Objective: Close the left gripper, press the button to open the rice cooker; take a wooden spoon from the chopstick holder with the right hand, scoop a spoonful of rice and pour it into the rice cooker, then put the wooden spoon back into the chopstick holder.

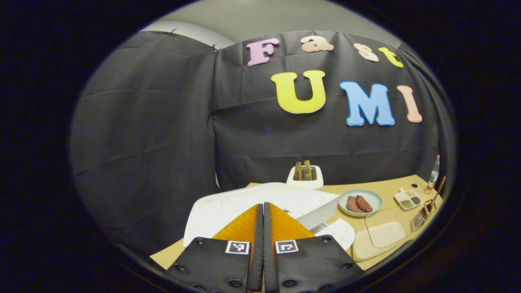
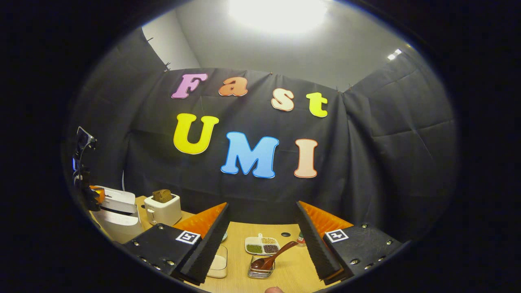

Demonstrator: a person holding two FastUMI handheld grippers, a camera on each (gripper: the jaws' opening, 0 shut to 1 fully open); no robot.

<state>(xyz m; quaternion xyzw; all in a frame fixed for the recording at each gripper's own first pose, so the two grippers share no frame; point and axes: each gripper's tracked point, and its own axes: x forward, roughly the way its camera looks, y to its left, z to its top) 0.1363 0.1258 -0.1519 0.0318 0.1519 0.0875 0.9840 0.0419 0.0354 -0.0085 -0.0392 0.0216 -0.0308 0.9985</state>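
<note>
In the left gripper view my left gripper (image 1: 263, 206) is shut, fingers pressed together with nothing between them, tips low over the white rice cooker (image 1: 228, 203). Whether they touch it I cannot tell. From the right gripper view the rice cooker (image 2: 118, 217) stands at the table's far left, with the left gripper (image 2: 94, 194) at its top. My right gripper (image 2: 262, 204) is open and empty, hanging above the table. Between and beyond its fingers, the wooden spoon (image 2: 276, 253) leans in the wire chopstick holder (image 2: 260, 272). That wooden spoon (image 1: 435, 195) and chopstick holder (image 1: 423, 213) also sit far right.
A toaster (image 1: 305, 175) with bread stands behind the cooker. A plate of meat (image 1: 360, 202), a divided dish of grains (image 2: 262, 245), a small bottle (image 1: 433, 175) and a clear box with pale contents (image 1: 382, 234) share the wooden table (image 2: 293, 268).
</note>
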